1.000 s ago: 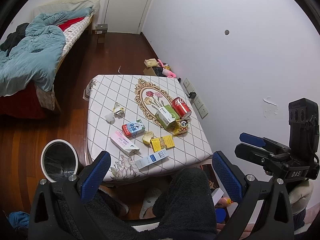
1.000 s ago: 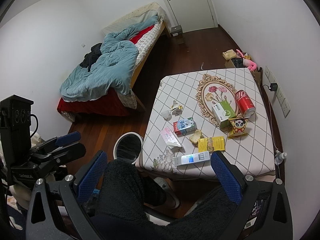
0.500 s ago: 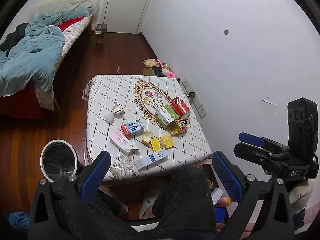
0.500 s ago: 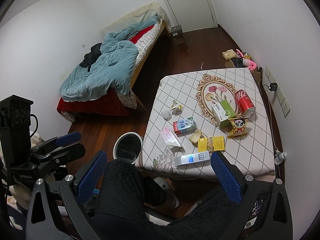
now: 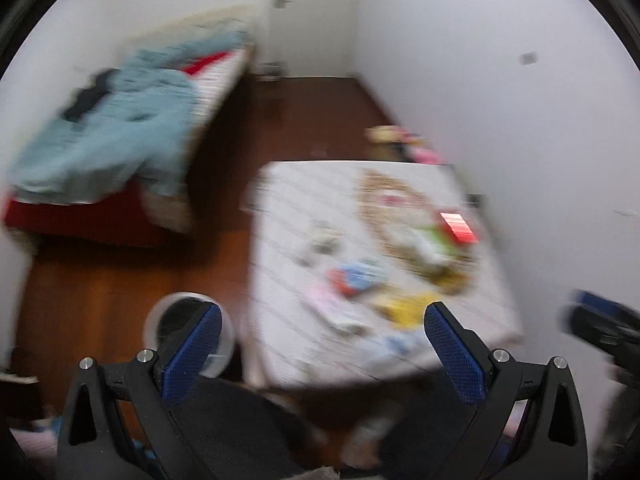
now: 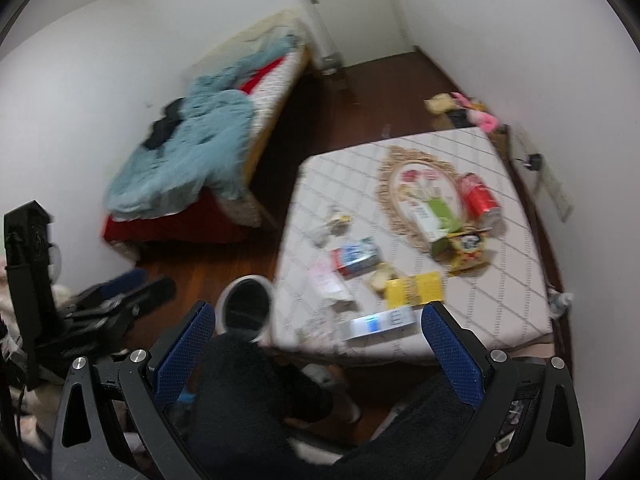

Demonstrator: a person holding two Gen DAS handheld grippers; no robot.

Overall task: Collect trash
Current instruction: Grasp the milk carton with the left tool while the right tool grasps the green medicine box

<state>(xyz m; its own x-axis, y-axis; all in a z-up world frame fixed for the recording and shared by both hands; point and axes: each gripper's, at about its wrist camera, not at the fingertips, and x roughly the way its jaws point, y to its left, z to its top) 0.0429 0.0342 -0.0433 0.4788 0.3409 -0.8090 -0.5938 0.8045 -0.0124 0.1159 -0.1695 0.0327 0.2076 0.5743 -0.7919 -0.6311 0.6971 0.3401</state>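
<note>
We count one table [image 6: 516, 312] with one red can [image 6: 479, 199] near its right edge, one green-and-white box [image 6: 434, 216] beside it, one small blue-and-red carton [image 6: 356, 256] toward the middle, one yellow snack bag [image 6: 466, 248], two yellow packets [image 6: 414, 288] side by side, one long white-and-blue box [image 6: 380, 322] at the near edge, and one pink-and-white wrapper [image 6: 328, 284]. On the floor we count one round bin [image 6: 245, 306] and one bed [image 6: 224, 152].
</note>
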